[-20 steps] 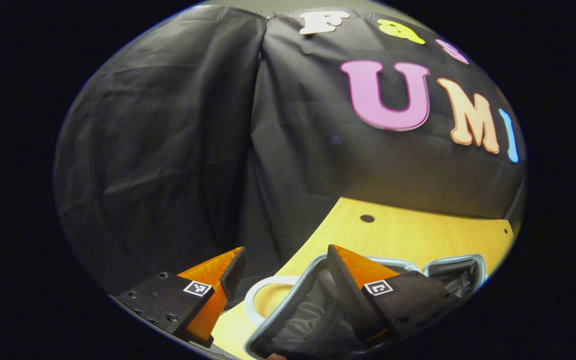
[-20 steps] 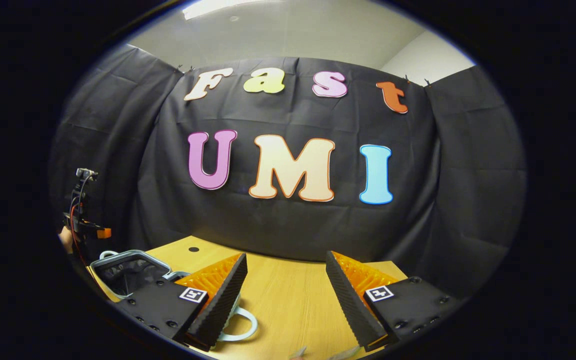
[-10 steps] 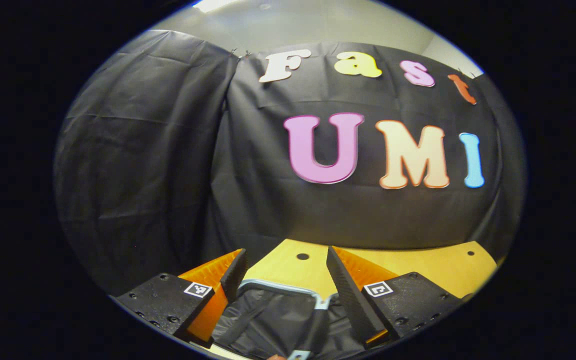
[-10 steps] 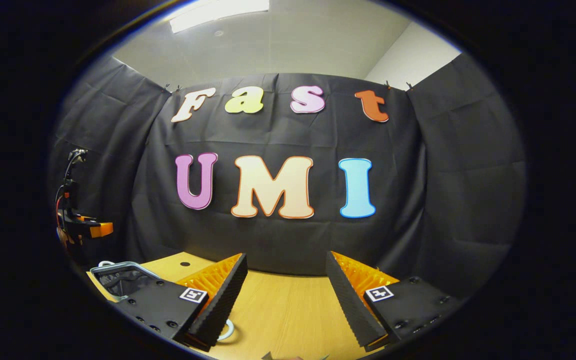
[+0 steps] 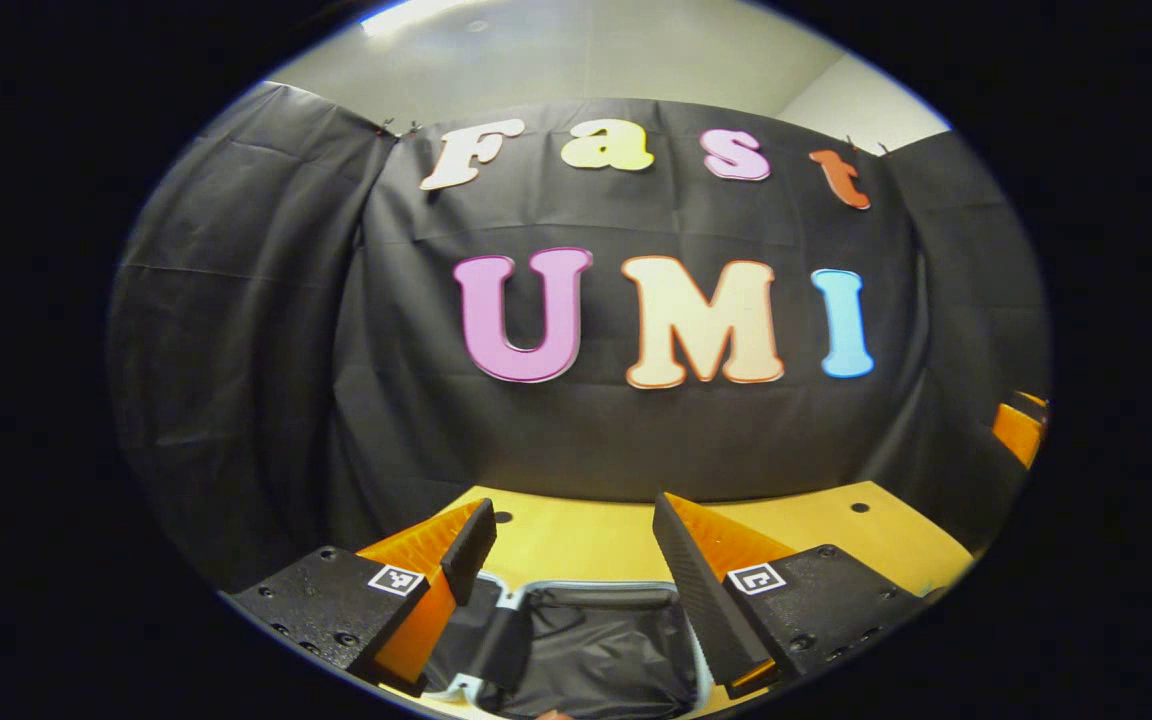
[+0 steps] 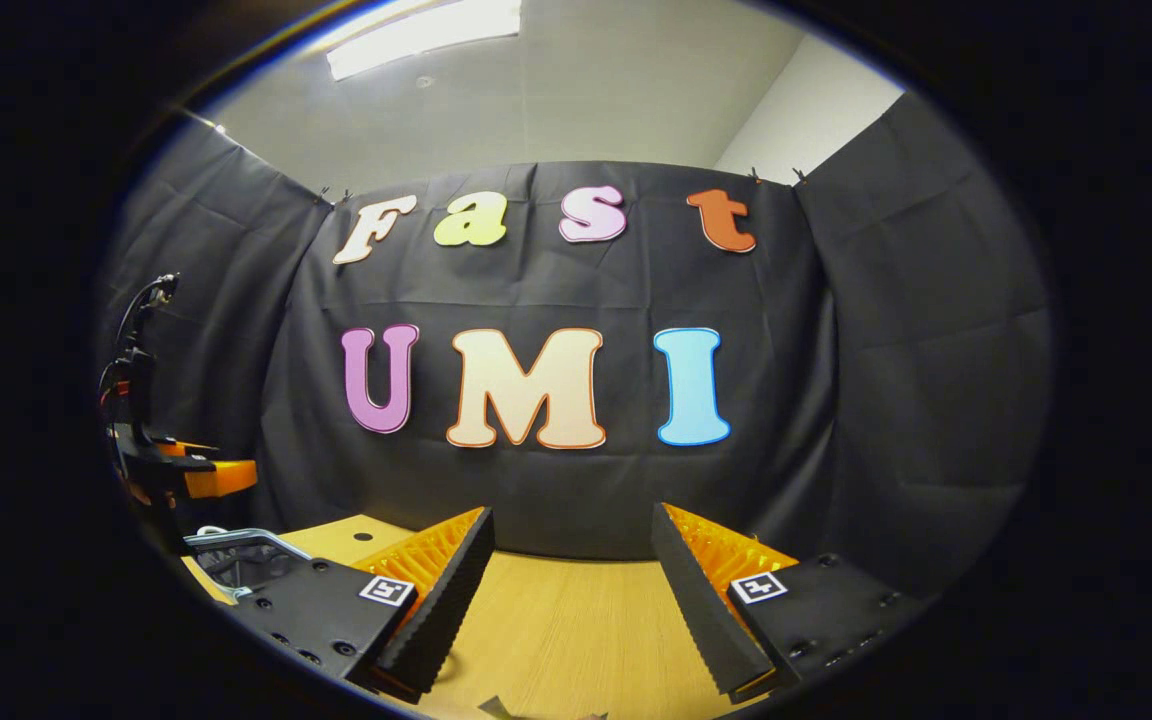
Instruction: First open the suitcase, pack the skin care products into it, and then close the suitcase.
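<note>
Ribbed pads: the left gripper has its two fingers spread wide, nothing between the pads and nothing pressed by either one.
Left gripper and suitcase: the suitcase lies open directly below and between the fingers, its dark fabric lining facing up and its pale rim running across just past the fingertips; whether the fingers touch the lining cannot be told.
Right gripper: the right gripper is likewise parted wide and holds nothing; bare wood shows between its fingers.
Right gripper and suitcase: in the right gripper view the suitcase sits low at the left, well off to the side of the fingers, with part of its rim and dark inside showing beyond the left finger's black mount.
Other gripper: in the right gripper view the left gripper hangs above the suitcase at the far left edge, cables rising from its body.
Table: the light wooden table carries the suitcase; small round holes mark its far part in the left gripper view.
Skin care products: a small indistinct sliver at the bottom edge of the right gripper view is too cropped to identify.
Backdrop: black cloth hangs behind and to both sides of the table.
</note>
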{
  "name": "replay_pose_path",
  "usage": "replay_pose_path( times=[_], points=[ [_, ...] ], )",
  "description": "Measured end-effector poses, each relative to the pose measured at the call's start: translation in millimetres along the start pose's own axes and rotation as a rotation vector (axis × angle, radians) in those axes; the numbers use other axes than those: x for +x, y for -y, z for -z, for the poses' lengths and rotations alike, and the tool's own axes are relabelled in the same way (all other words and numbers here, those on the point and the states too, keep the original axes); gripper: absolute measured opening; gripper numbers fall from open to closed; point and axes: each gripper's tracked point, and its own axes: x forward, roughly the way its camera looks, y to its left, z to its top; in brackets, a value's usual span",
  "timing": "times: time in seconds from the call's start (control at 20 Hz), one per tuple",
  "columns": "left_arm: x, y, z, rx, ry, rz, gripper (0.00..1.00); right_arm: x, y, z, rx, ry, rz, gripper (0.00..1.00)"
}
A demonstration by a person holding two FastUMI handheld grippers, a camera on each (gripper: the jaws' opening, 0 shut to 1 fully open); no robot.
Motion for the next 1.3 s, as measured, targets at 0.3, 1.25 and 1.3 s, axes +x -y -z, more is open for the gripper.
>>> replay_pose_path(
  times=[0.3,1.25,1.3],
  points=[
    [-20,89,23,0.024,-0.047,0.144,0.94,-16,28,6,-0.005,-0.017,-0.01,0.98],
    [-71,253,201,0.013,-0.416,0.46,0.86,-68,105,41,-0.05,-0.11,0.037,0.99],
    [-71,257,212,0.014,-0.436,0.47,0.83,-71,108,44,-0.058,-0.116,0.044,1.0]
  ],
)
